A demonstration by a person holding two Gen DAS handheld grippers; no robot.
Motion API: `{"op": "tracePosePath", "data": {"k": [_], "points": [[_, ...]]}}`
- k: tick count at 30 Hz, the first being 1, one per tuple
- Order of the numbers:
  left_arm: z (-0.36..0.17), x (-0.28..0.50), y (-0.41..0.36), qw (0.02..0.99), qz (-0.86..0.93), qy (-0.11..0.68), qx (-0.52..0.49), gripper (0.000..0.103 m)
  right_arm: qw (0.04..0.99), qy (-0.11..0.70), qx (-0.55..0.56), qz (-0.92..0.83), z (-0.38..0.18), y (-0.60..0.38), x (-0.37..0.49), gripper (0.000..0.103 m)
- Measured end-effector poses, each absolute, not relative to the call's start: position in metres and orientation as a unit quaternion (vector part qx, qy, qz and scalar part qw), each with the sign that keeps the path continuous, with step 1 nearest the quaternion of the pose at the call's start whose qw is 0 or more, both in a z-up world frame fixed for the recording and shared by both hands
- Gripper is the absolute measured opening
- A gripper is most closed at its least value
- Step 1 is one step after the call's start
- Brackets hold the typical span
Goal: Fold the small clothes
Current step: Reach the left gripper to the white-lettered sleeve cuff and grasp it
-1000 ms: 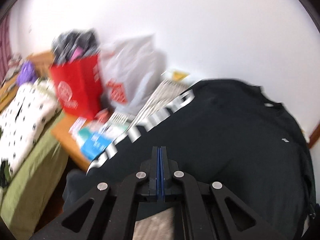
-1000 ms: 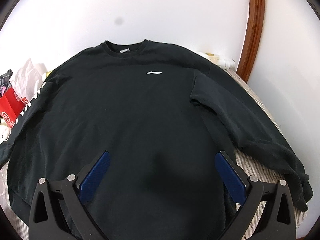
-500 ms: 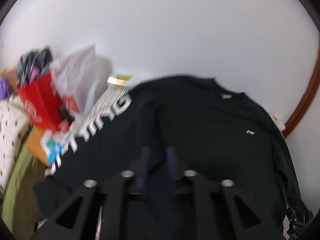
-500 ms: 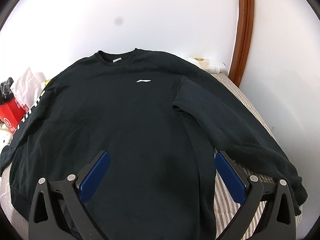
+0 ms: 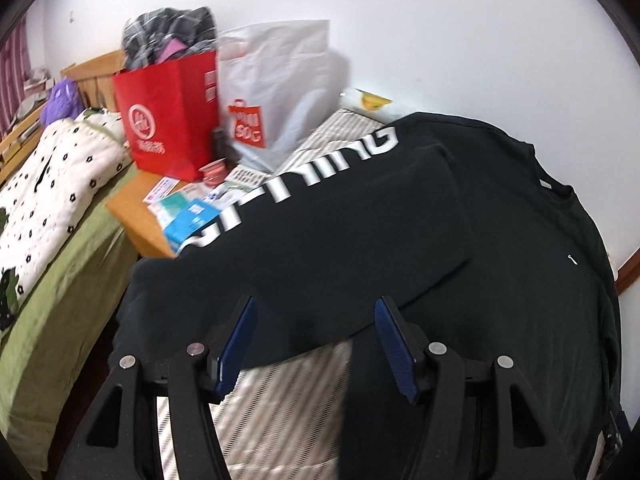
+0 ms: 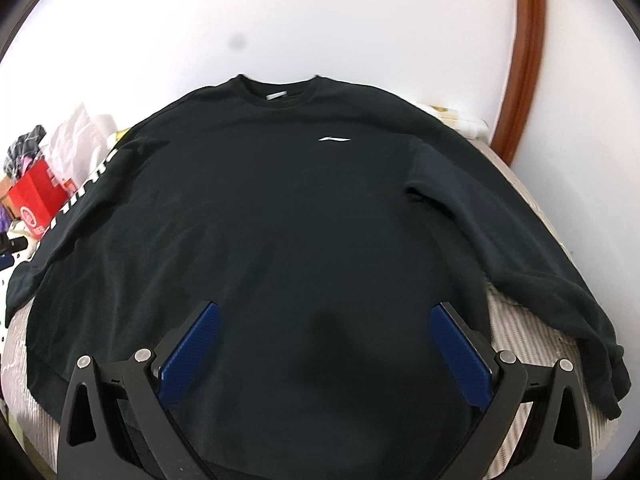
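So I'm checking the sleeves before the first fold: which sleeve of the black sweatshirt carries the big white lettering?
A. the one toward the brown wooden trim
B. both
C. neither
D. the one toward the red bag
D: the white lettering runs along the sweatshirt sleeve beside the red bag; the sleeve toward the brown trim is plain black.

Opening left claw [image 5: 314, 334] over black sweatshirt [image 5: 460, 248]

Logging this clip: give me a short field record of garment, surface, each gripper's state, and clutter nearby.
garment: black sweatshirt, spread front-up, collar toward the wall
lettered sleeve: lies across the body
plain sleeve: out to the side
surface: striped mattress
left gripper: jaws opening, nothing gripped
right gripper: open above the hem
clutter: red bag, white plastic bag
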State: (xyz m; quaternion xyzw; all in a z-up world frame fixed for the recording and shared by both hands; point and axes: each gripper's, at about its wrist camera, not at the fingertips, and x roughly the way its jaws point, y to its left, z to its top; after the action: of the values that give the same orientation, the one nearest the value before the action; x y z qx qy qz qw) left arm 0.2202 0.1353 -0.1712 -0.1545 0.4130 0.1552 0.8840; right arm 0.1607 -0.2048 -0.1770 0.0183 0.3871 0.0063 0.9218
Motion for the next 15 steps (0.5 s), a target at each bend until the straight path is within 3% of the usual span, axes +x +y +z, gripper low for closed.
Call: {"op": "tracePosePath", "data": {"k": [9, 11, 15], "points": [[-0.201, 0.188, 0.171, 0.863, 0.158, 0.424, -0.223, 0.06, 0.919, 0.392, 0.016, 0.031, -0.18, -0.169, 0.156, 0.103], [-0.208, 0.19, 0.173, 0.858, 0.154, 0.431, -0.232, 0.07, 0.919, 0.392, 0.008, 0.035, -0.181, -0.164, 0.155, 0.103], [-0.216, 0.196, 0.173, 0.859, 0.143, 0.43, -0.239, 0.074, 0.921, 0.389, -0.01, 0.032, -0.183, -0.16, 0.154, 0.103]]}}
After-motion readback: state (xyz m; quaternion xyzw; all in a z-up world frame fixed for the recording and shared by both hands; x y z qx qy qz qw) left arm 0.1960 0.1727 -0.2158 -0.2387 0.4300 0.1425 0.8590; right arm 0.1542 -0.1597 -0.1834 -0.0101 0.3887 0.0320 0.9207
